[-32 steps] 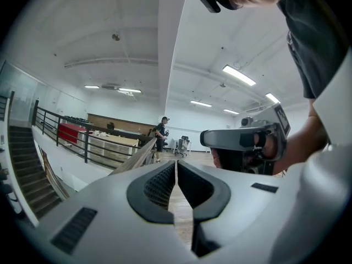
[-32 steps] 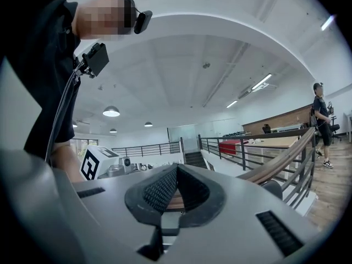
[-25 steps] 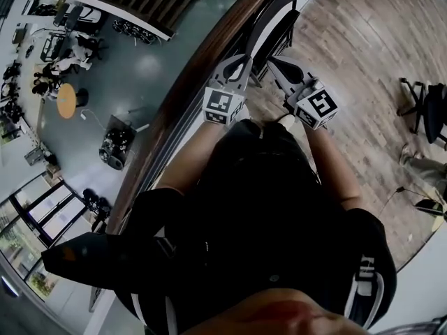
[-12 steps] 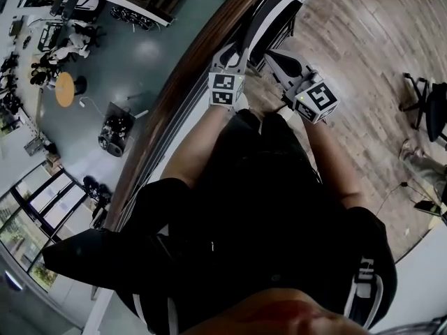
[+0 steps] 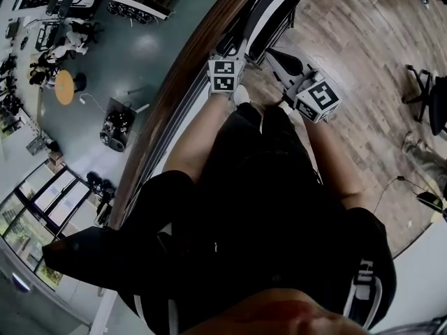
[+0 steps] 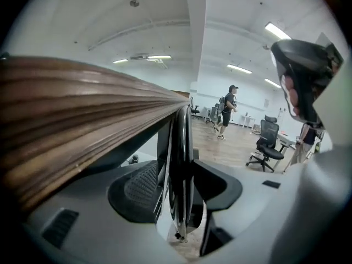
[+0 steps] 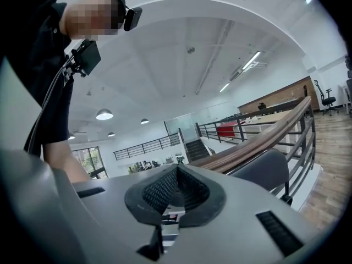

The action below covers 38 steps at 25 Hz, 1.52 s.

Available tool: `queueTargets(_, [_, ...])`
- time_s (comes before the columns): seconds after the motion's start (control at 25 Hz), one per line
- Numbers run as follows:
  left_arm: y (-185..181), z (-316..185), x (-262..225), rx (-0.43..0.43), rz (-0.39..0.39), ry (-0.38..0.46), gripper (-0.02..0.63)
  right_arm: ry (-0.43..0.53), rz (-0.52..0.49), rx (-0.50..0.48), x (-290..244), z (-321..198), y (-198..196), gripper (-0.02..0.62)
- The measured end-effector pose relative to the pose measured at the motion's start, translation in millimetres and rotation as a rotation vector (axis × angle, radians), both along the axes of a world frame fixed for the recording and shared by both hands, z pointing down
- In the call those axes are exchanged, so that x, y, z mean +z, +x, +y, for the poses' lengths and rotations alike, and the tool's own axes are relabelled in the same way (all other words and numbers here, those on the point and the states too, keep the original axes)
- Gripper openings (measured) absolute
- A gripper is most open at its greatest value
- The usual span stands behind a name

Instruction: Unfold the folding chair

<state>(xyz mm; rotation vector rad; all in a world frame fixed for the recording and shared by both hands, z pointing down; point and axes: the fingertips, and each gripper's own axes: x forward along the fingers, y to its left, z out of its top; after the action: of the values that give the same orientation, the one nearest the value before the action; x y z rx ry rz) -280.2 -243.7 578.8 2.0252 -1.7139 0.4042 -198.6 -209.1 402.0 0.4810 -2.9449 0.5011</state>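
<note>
The folded black chair (image 5: 269,16) leans upright against the wooden handrail (image 5: 185,82). My left gripper (image 5: 225,51) is at the chair's near edge. In the left gripper view its jaws are opening, and the chair's thin folded edge (image 6: 179,164) stands between the pads (image 6: 137,188) without being pressed. My right gripper (image 5: 283,60) hangs just right of the chair, apart from it. Its pads (image 7: 165,191) meet with nothing between them, so this gripper (image 7: 176,194) is shut. The chair's padded back (image 7: 264,172) shows to its right.
The handrail (image 6: 71,120) borders a drop to a lower floor (image 5: 105,68) with tables and people. Wooden flooring (image 5: 363,40) spreads to the right. Office chairs (image 5: 426,96) stand at the right edge. A person (image 6: 228,111) walks in the distance near another office chair (image 6: 267,147).
My left gripper has moved forward and down along the chair's edge, closer to the chair. The right gripper has sunk slightly and stayed shut.
</note>
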Motion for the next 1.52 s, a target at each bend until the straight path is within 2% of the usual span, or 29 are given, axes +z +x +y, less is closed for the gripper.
queueTargets(0.36, [14.9,-31.4,-2.0,0.070,0.031,0.014,0.189,-0.021,0.020,0.029,9.8,1.1,12.6,0.006])
queueTargets(0.52, [16.9,-39.4,-0.3,0.090,-0.002,0.004,0.187,-0.028,0.018,0.054,11.6,-1.0,18.6,0.006])
queueTargets(0.6, [18.4,-42.3,-0.5,0.093,0.005,0.008,0.187,-0.026,0.019,0.056,11.2,-1.6,21.7,0.006])
queueTargets(0.76, [18.1,-44.5,-1.5,0.085,0.035,0.013,0.135,-0.032,0.019,0.073,12.7,-1.0,27.1,0.006])
queueTargets(1.12, [20.2,-41.8,-1.9,0.105,0.017,0.014,0.120,-0.060,0.031,0.130,19.2,-4.5,39.9,0.006])
queueTargets(1.52, [62.0,-29.6,-12.1,0.168,0.025,0.026,0.107,-0.149,0.043,0.232,36.4,-15.0,60.9,0.006])
